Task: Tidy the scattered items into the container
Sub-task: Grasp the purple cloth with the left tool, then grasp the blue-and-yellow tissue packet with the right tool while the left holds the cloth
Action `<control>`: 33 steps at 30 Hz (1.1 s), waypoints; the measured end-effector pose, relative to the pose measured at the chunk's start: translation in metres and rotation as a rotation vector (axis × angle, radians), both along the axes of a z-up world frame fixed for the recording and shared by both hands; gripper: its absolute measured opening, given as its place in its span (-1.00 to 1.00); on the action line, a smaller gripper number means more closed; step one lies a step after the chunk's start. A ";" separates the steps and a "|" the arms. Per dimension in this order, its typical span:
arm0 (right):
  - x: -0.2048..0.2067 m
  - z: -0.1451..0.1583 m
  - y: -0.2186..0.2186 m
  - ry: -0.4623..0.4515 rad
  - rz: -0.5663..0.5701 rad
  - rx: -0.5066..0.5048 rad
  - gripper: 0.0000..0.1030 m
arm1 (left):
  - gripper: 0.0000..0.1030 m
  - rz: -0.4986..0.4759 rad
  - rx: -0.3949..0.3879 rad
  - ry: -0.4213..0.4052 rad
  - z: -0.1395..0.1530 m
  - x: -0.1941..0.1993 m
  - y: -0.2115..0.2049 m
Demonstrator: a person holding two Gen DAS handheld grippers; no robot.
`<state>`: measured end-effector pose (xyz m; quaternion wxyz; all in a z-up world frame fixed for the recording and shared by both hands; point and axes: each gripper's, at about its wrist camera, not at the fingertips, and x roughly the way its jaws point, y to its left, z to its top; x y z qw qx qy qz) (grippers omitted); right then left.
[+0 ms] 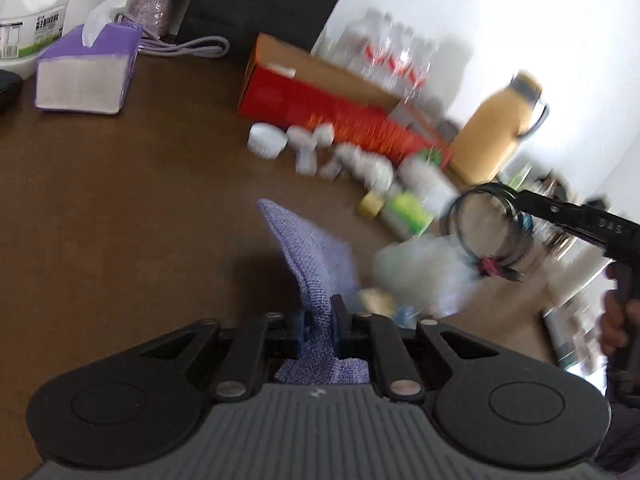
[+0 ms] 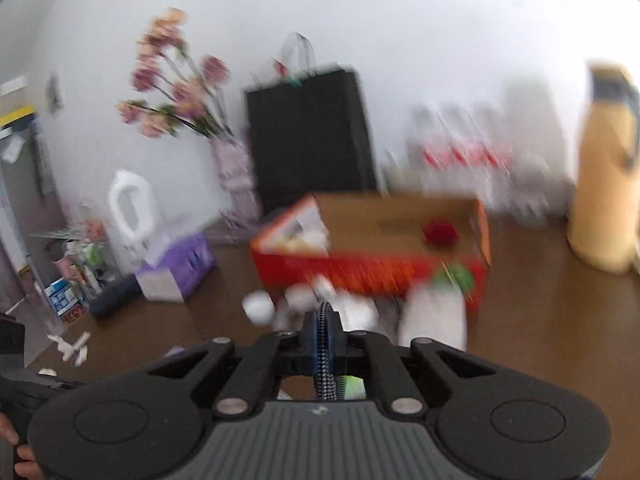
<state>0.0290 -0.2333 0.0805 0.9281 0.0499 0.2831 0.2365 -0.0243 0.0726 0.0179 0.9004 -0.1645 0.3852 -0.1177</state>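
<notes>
My left gripper (image 1: 322, 308) is shut on a lavender knitted cloth (image 1: 316, 256), which sticks up between the jaws above the brown table (image 1: 120, 208). To the right, my right gripper (image 1: 516, 200) holds a coiled black cable (image 1: 520, 240) in the air. In the right wrist view the right gripper (image 2: 325, 316) is shut on the braided cable (image 2: 323, 360). An open red cardboard box (image 1: 304, 100) (image 2: 360, 272) lies ahead with a red object (image 2: 440, 232) inside. Small white items (image 1: 320, 148) (image 2: 260, 308) are scattered in front of it. Both views are blurred.
A purple tissue box (image 1: 86, 76) (image 2: 176, 268) sits at the left. A yellow jug (image 1: 496, 136) (image 2: 604, 184) stands right of the box. Water bottles (image 1: 392, 56), a black bag (image 2: 308, 136) and a flower vase (image 2: 232, 168) line the wall. A green-white packet (image 1: 404, 212) lies near the cable.
</notes>
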 end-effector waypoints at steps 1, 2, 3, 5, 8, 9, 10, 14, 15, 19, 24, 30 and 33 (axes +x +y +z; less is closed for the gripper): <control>-0.004 -0.007 -0.008 0.014 -0.020 0.010 -0.92 | -0.61 0.008 0.048 0.010 -0.002 0.001 -0.004; -0.007 -0.014 -0.016 0.034 -0.047 0.017 -0.92 | -0.60 0.018 0.083 0.002 -0.002 0.000 -0.007; -0.006 -0.022 -0.022 0.067 -0.075 0.011 -0.92 | -0.58 0.018 0.096 -0.005 0.002 -0.001 -0.008; -0.004 -0.041 -0.028 0.111 -0.113 -0.017 -0.90 | -0.54 0.023 0.102 -0.011 0.004 0.001 -0.006; -0.008 -0.064 -0.033 0.127 -0.152 -0.056 -0.78 | -0.51 0.036 0.114 -0.013 0.002 0.004 -0.007; -0.010 -0.068 -0.034 0.124 -0.161 -0.056 -0.67 | -0.51 0.041 0.123 -0.020 0.001 0.001 -0.008; -0.013 -0.071 -0.033 0.112 -0.170 -0.073 -0.55 | -0.51 0.045 0.131 -0.027 0.000 0.001 -0.010; -0.030 -0.058 -0.021 -0.042 -0.139 -0.164 -0.05 | -0.50 0.064 0.138 -0.044 -0.001 -0.001 -0.011; -0.034 -0.050 -0.018 -0.079 -0.086 -0.145 -0.06 | -0.50 0.065 0.140 -0.043 -0.002 0.001 -0.011; -0.052 -0.029 0.003 -0.136 0.246 0.036 -0.07 | -0.51 0.048 0.148 -0.040 -0.001 0.008 -0.010; -0.045 -0.053 0.057 0.013 0.489 0.002 -0.28 | -0.61 0.052 0.169 -0.054 -0.001 0.010 -0.010; -0.016 -0.076 0.070 0.051 0.302 -0.176 -0.10 | -0.66 0.089 0.169 -0.058 -0.001 0.005 0.000; -0.008 -0.077 0.067 0.086 0.327 -0.115 -0.15 | -0.64 0.088 0.198 -0.064 -0.001 0.005 -0.001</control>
